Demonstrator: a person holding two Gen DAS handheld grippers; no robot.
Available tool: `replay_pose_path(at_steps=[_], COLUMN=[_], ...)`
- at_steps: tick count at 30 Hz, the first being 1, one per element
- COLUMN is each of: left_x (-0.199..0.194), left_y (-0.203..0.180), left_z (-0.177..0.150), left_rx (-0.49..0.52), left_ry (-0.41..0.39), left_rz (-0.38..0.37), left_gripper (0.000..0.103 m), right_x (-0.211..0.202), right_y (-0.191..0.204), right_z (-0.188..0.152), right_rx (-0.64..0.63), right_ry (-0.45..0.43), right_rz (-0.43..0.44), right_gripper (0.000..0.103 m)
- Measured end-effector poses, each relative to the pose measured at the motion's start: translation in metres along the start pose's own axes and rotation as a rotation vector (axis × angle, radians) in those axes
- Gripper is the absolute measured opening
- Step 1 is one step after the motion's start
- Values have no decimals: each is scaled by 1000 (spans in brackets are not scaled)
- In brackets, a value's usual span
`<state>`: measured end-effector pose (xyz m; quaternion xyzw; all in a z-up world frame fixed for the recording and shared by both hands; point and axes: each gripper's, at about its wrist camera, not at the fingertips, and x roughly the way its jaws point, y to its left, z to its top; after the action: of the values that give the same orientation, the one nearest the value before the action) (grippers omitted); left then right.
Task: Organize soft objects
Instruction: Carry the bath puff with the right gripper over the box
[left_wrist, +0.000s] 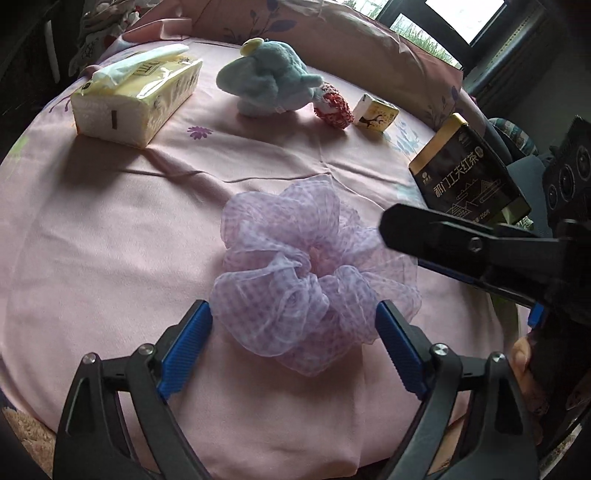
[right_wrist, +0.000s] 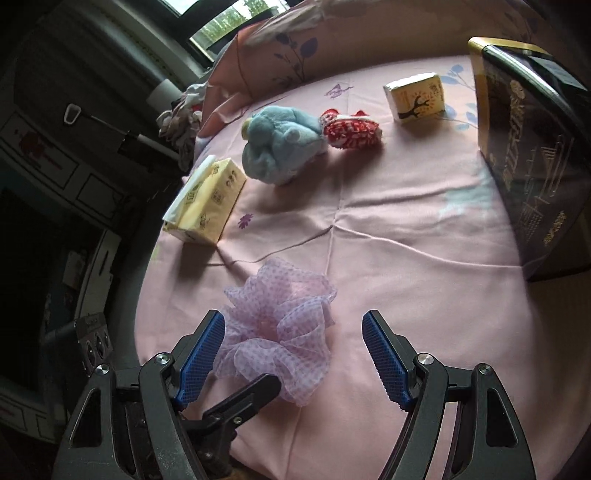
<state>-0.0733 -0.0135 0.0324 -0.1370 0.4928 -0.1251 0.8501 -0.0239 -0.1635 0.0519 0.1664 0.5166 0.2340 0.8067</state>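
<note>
Plainly, both tools stand open over a lilac scrunchie on the pink sheet.
Left tool straddles its near frills, blue pads apparently just touching the gauze without squeezing it; right tool holds nothing (scrunchie beside its left pad). Blue plush sits well beyond.

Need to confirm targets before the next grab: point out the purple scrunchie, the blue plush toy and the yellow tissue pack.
purple scrunchie (left_wrist: 310, 273), left wrist view, ruffled fabric near its centre.
blue plush toy (left_wrist: 266, 81), left wrist view, middle of its body.
yellow tissue pack (right_wrist: 210, 199), right wrist view, its printed side face.
</note>
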Motion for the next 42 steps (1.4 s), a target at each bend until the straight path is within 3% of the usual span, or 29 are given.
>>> replay_pose_path(at_steps=[4, 8, 11, 13, 27, 35, 42], left_x=[5, 7, -1, -13, -112, -135, -130], left_y=[-6, -4, -10, -18, -106, -175, -247], left_z=[-2, -1, -1, -2, 11, 28, 49], left_rx=[27, 11, 6, 21, 270, 416, 566], left_ry=[-23, -20, -23, -46, -326, -418, -455], left_rz=[51, 10, 7, 6, -11, -96, -196], left_gripper=[66, 38, 28, 27, 24, 24, 25], right_x=[26, 37, 29, 17, -116, -192, -250], right_y=[3, 4, 8, 10, 28, 4, -41], right_z=[-6, -12, -16, -18, -13, -7, 4], right_rx=[-3, -17, -46, -50, -110, -75, -13], right_ry=[26, 31, 11, -3, -325, -528, -694], right_rz=[-71, -20, -28, 25, 167, 145, 98], right_gripper=[66, 46, 33, 27, 27, 27, 27])
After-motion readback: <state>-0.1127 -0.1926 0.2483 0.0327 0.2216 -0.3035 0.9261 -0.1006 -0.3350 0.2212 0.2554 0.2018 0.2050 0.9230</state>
